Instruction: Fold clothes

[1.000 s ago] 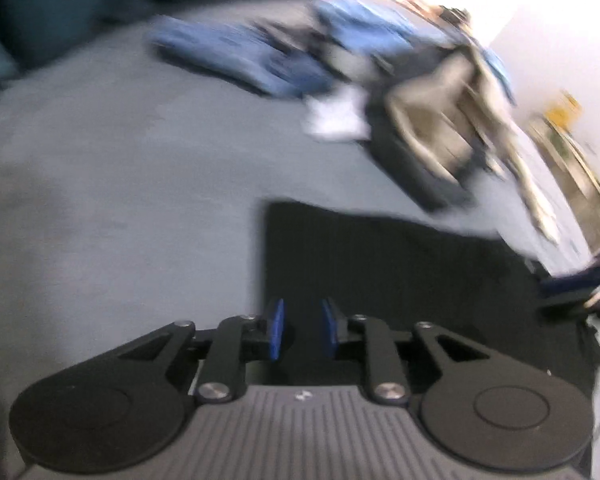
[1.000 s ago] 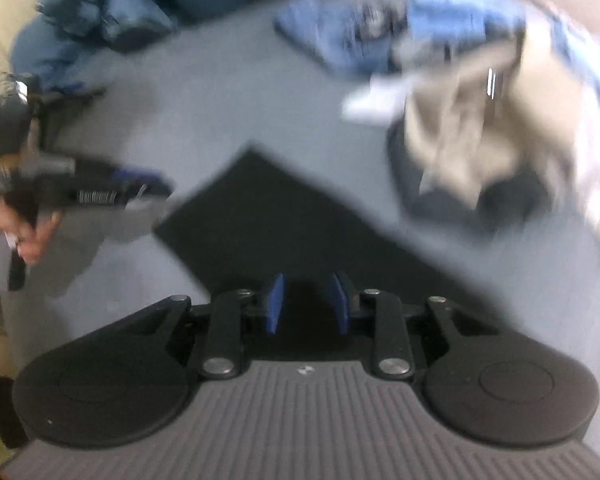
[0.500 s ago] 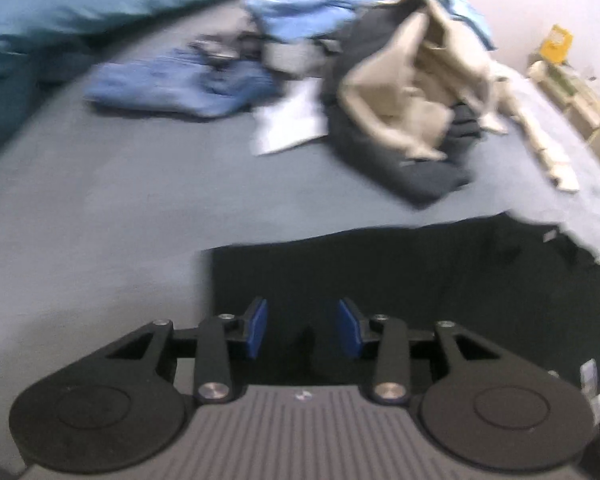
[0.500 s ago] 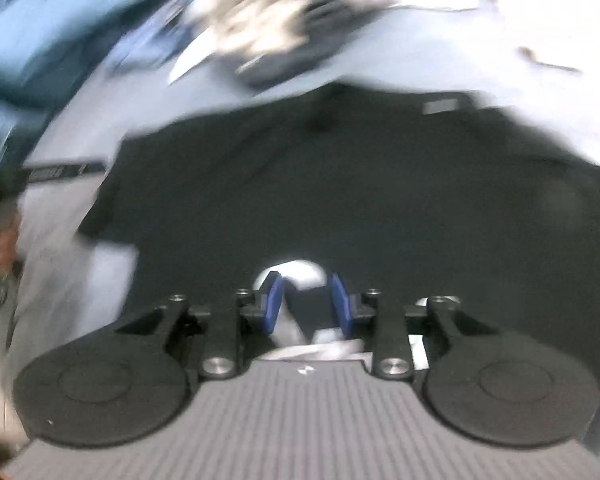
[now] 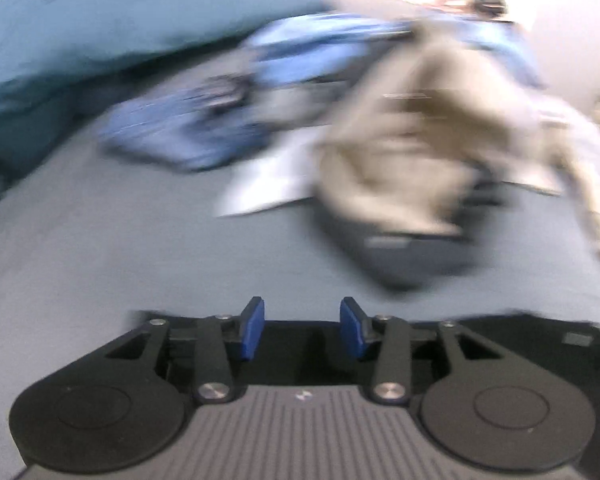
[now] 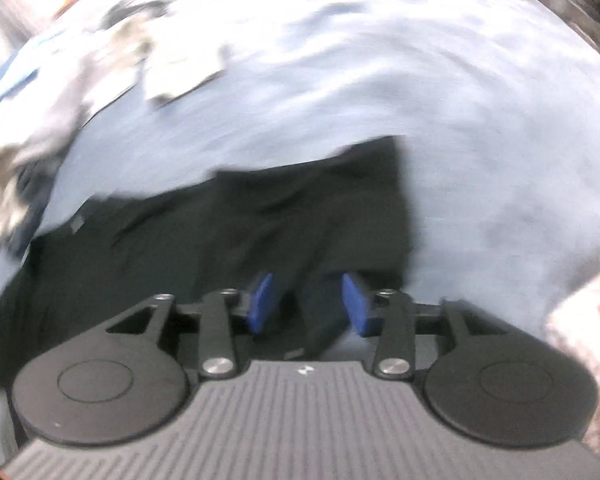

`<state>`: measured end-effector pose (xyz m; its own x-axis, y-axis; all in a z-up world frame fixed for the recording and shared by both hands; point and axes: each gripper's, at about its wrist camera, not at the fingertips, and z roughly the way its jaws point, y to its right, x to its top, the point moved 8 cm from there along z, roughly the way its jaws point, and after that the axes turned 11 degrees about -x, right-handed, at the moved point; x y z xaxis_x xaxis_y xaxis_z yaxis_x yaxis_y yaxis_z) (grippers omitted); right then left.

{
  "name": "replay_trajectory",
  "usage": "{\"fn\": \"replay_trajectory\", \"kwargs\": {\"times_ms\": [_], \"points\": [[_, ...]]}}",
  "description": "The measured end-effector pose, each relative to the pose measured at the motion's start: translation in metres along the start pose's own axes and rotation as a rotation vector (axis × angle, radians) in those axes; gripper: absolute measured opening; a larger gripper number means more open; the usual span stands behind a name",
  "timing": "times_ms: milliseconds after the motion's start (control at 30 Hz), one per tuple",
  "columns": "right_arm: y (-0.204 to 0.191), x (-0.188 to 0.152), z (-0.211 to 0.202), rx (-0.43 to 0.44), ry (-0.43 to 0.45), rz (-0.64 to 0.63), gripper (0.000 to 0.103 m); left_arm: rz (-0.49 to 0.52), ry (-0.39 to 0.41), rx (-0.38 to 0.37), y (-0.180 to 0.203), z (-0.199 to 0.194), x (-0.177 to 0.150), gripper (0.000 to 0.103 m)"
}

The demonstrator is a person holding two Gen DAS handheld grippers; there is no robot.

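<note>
Nothing readable anywhere; the small tag on the black garment (image 6: 228,248) is only a blur. It lies flat on the grey bedspread (image 6: 480,140) near its front edge. Left gripper (image 5: 302,330) and right gripper (image 6: 309,303) are both opening, pads pressing nothing. Heaped clothes (image 5: 400,152) sit farther back.

Both grippers tilt steeply downward. The left gripper (image 5: 302,328) has its jaws opening, nothing between them. The right gripper (image 6: 309,306) has jaws opening too, blue pads (image 6: 262,304) apart.
</note>
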<state>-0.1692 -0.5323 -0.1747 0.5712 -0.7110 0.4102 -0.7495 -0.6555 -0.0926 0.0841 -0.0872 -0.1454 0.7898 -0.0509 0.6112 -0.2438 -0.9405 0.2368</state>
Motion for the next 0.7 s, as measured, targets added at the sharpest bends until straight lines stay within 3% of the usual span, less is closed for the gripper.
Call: {"fn": "replay_trajectory", "kwargs": {"times_ms": [100, 167, 300, 400, 467, 600, 700], "points": [[0.030, -0.010, 0.013, 0.001, -0.054, 0.145, 0.044, 0.085, -0.083, -0.260, 0.113, 0.014, -0.011, 0.046], [0.040, -0.016, 0.018, 0.008, -0.044, 0.186, 0.044, 0.156, -0.155, -0.424, 0.191, 0.025, -0.032, 0.046], [0.054, -0.014, 0.026, 0.042, 0.013, 0.245, 0.044, 0.328, -0.256, -0.605, 0.312, 0.039, -0.081, 0.046], [0.055, -0.005, 0.038, 0.108, 0.009, 0.251, 0.041, 0.334, -0.327, -0.655, 0.356, 0.051, -0.110, 0.045], [0.048, -0.001, 0.036, 0.141, 0.029, 0.178, 0.002, 0.317, -0.354, -0.647, 0.367, 0.060, -0.119, 0.045], [0.006, 0.007, 0.010, 0.154, 0.190, -0.108, 0.002, 0.255, -0.351, -0.596, 0.363, 0.074, -0.118, 0.045], [-0.032, -0.001, 0.011, 0.171, 0.233, -0.288, 0.004, 0.230, -0.349, -0.573, 0.359, 0.080, -0.109, 0.047]]}}
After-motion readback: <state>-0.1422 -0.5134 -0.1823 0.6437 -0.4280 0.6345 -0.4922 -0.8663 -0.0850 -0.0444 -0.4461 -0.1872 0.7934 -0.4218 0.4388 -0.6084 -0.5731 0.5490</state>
